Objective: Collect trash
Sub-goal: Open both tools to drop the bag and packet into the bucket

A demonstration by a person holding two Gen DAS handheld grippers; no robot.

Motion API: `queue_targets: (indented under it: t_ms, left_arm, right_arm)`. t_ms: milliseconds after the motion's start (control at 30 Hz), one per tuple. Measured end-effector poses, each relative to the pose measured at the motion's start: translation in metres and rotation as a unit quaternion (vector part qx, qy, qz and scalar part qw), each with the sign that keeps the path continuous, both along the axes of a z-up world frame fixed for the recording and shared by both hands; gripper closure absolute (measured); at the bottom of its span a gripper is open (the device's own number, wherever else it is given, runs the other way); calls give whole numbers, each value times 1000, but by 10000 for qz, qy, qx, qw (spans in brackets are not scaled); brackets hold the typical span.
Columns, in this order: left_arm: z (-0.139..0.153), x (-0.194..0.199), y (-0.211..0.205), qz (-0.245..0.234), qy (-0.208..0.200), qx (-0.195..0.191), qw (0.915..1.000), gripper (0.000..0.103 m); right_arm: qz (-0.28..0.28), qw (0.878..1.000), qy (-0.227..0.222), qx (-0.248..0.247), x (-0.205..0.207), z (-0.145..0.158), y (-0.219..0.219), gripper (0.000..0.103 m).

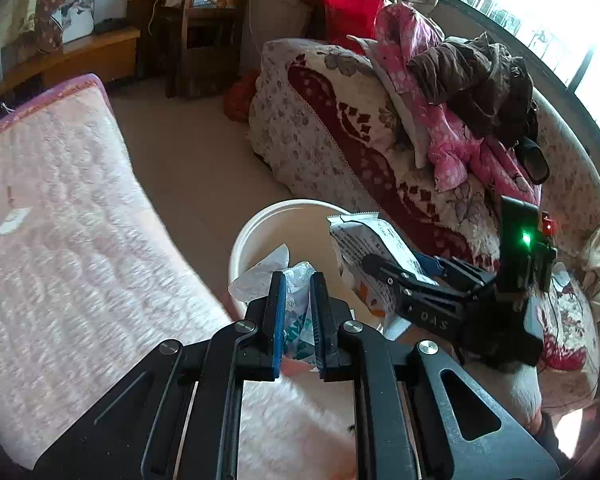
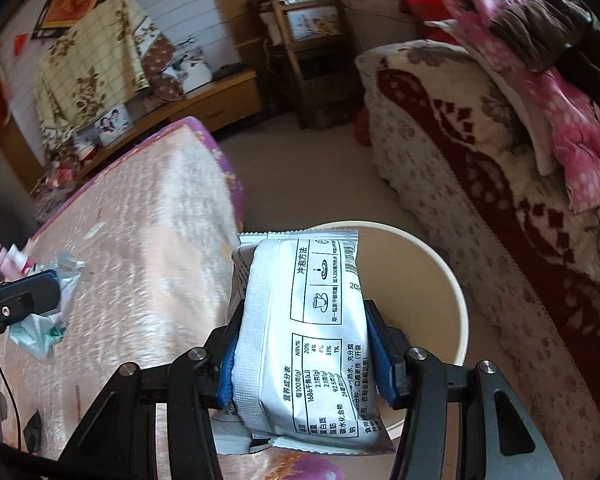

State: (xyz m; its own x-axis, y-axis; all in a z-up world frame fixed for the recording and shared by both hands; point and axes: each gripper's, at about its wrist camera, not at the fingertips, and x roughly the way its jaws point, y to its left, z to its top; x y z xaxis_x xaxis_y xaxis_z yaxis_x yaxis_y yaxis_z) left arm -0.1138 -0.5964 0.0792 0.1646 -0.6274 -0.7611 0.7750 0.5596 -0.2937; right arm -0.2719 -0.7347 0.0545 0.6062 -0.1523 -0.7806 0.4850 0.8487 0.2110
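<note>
— Above the cream bucket [image 2: 456,300], what's held?
— The right gripper [image 2: 304,344] clamps a white packet [image 2: 300,336] printed with a Chinese nutrition table, "NRV%", "1686", a cup icon, a barcode.
— And beside the bucket?
— The left gripper [image 1: 298,312] pinches a crumpled plastic wrapper [image 1: 298,300] at its rim. "DAS" marks the right gripper's body.

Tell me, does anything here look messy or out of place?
Yes. A small white scrap lies alone on the pink bed cover, like leftover litter. Clothes are heaped loosely on the sofa. The bucket stands upright, nothing spilled.
</note>
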Motion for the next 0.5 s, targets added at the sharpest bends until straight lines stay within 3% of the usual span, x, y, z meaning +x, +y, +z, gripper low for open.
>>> queue_targets:
  t_ms: [267, 333, 367, 400, 500]
  left_arm:
    - [-21, 7, -26, -34, 150, -14, 9999, 90]
    - [-24, 11, -28, -33, 245, -55, 9997, 73]
    - [-26, 14, -28, -22, 352, -117, 9993, 55]
    - [-28, 17, -27, -4, 430, -176, 9989, 46]
    - [-26, 21, -22, 83, 445, -213, 9987, 46]
  right_arm:
    - [-222, 9997, 58, -63, -2, -10, -14, 51]
    - [-273, 9996, 89, -80, -1, -11, -17, 47]
    - [-316, 9994, 93, -96, -1, -11, -18, 45]
    - [-369, 9992, 82, -100, -1, -11, -20, 44]
    - [-462, 9989, 59, -26, -2, -12, -25, 37]
